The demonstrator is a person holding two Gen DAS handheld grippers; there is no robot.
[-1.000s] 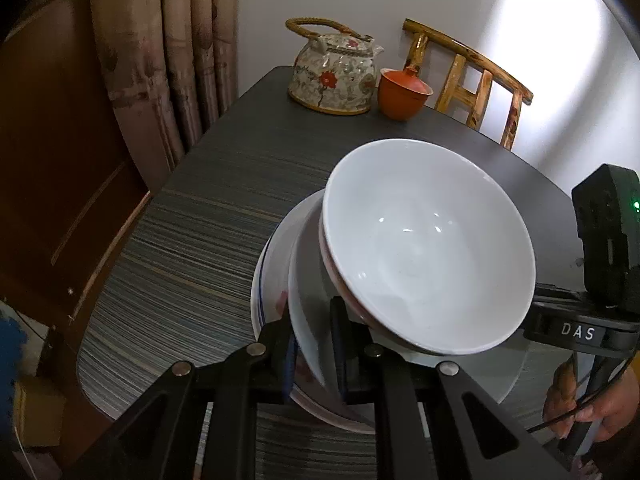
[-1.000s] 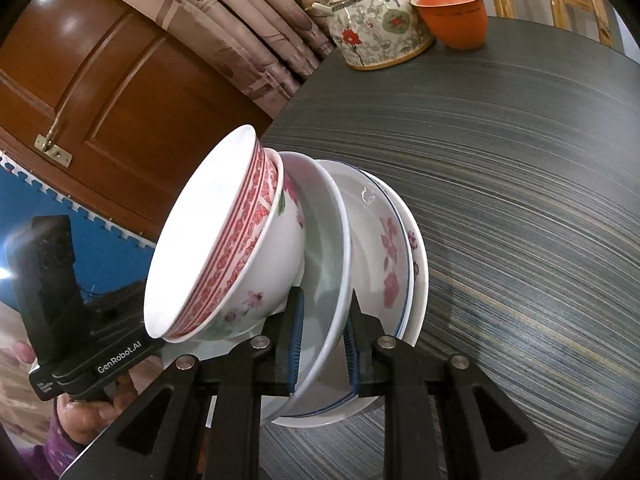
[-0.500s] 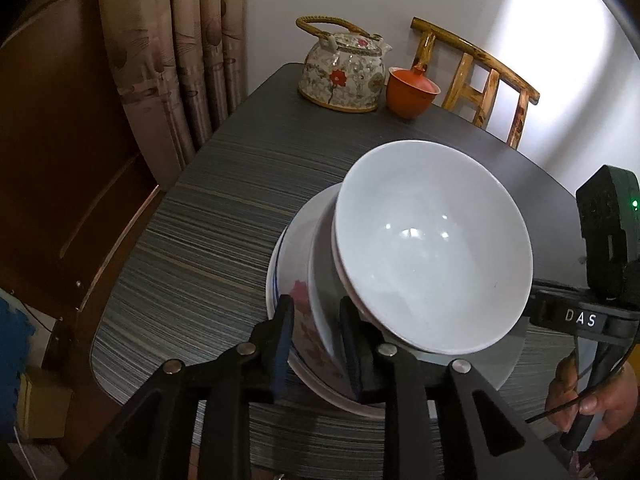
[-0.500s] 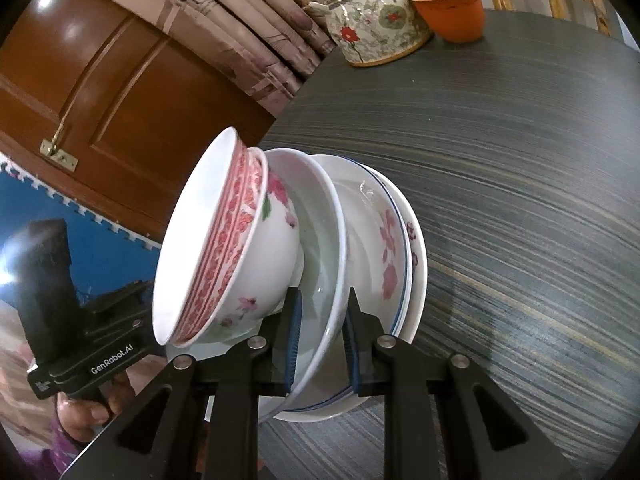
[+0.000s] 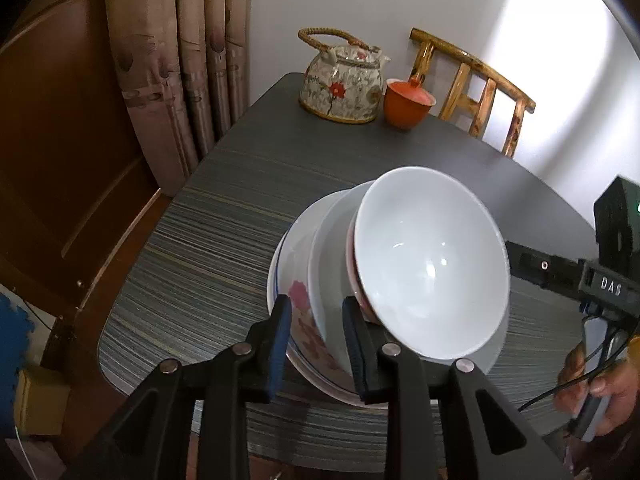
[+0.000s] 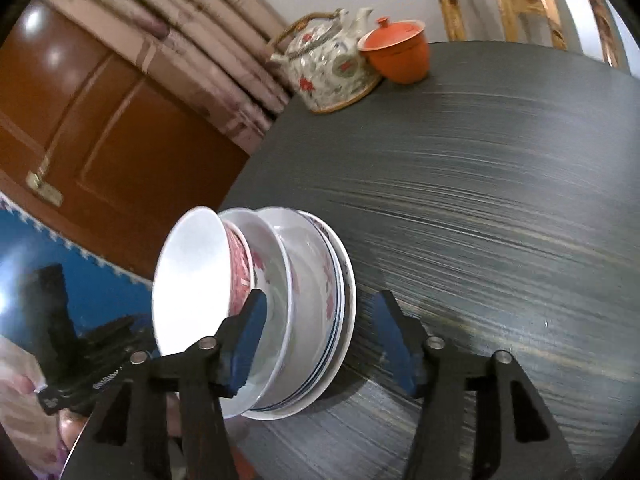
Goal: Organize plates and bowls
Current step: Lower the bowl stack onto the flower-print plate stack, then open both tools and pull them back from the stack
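A stack of white floral plates (image 5: 296, 308) with a white bowl with a red-patterned outside (image 5: 428, 264) on top sits near the table's front edge. The plates (image 6: 320, 308) and the bowl (image 6: 192, 280) also show in the right wrist view. My left gripper (image 5: 316, 344) is open, its jaws straddling the near rim of the plates with a gap. My right gripper (image 6: 320, 344) is open wide, its jaws on either side of the stack's rim and apart from it.
A floral teapot (image 5: 340, 84) and an orange lidded cup (image 5: 408, 102) stand at the table's far end. A wooden chair (image 5: 476, 88) is behind them. Curtains (image 5: 180, 60) and a brown door (image 6: 80, 120) are to the left of the dark striped table (image 6: 500, 200).
Both grippers have opened and let go of the stack's rim. The stack has gone down onto the table. Both grippers have drawn back a little.
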